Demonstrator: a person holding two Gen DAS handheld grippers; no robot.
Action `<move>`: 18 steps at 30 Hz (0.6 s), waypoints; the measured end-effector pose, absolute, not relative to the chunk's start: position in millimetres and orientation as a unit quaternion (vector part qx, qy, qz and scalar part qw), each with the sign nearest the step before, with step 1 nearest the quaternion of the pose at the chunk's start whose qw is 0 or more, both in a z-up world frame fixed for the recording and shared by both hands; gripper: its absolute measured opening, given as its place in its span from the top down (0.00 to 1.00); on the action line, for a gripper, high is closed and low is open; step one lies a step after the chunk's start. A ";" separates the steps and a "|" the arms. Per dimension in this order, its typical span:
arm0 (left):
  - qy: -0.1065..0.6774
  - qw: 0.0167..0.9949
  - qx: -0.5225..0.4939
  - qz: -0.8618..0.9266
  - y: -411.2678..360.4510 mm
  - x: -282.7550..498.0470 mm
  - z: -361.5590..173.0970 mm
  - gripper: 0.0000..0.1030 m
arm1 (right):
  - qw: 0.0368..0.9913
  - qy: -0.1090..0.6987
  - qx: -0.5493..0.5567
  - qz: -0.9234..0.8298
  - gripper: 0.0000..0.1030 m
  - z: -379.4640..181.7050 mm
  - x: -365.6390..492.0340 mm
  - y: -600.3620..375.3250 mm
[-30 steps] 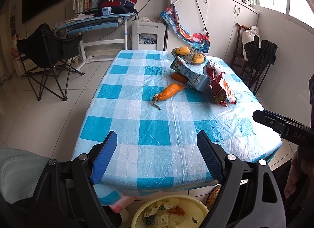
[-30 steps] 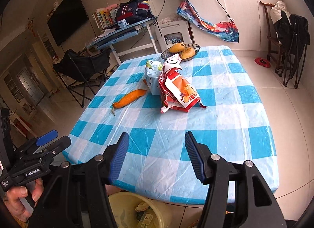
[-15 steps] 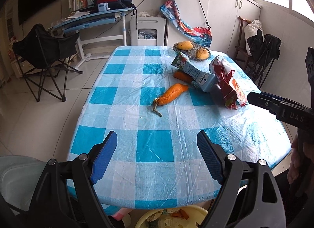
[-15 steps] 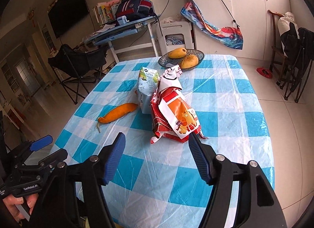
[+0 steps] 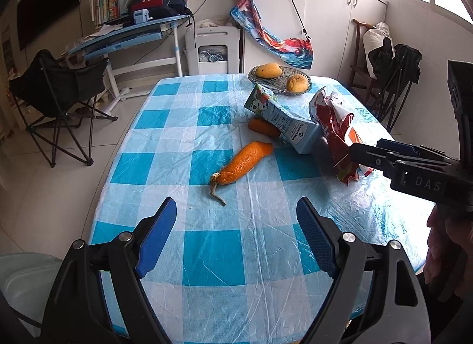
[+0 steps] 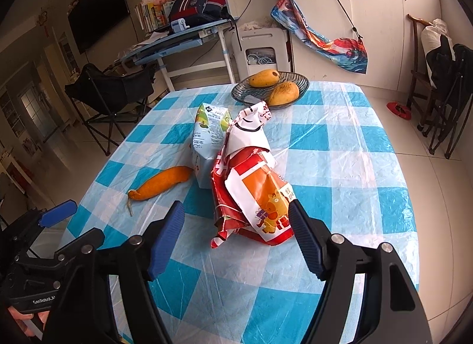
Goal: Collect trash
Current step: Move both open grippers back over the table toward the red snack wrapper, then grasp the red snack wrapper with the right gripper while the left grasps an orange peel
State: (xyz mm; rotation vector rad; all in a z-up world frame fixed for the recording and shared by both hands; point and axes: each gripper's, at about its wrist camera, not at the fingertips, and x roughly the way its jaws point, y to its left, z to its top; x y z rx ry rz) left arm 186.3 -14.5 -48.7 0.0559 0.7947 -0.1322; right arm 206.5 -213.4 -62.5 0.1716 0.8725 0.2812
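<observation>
Right tool [image 6: 236, 237] spread wide around snack bag [image 6: 254, 193], left tool [image 5: 236, 237] agape above table [image 5: 207, 255]

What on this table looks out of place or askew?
The milk carton lies tipped over, propped on a carrot piece. Beside it slumps a crumpled red snack bag, torn open. A shrivelled carrot lies loose on the checked tablecloth. The fruit bowl looks in order.

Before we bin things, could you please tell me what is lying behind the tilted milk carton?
A second carrot lies behind the milk carton, which leans over it. Only its left part shows; the rest is covered by the carton.
</observation>
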 end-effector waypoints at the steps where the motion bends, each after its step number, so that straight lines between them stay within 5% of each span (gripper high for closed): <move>1: 0.387 0.919 0.030 -0.065 -16.1 189.2 -49.7 0.22 | 0.893 0.422 0.085 0.134 0.32 -63.9 209.1 -214.3; 18: 0.410 0.908 0.046 -0.067 -35.9 251.6 -76.8 0.22 | 0.879 0.443 0.106 0.141 0.38 -84.8 238.3 -216.5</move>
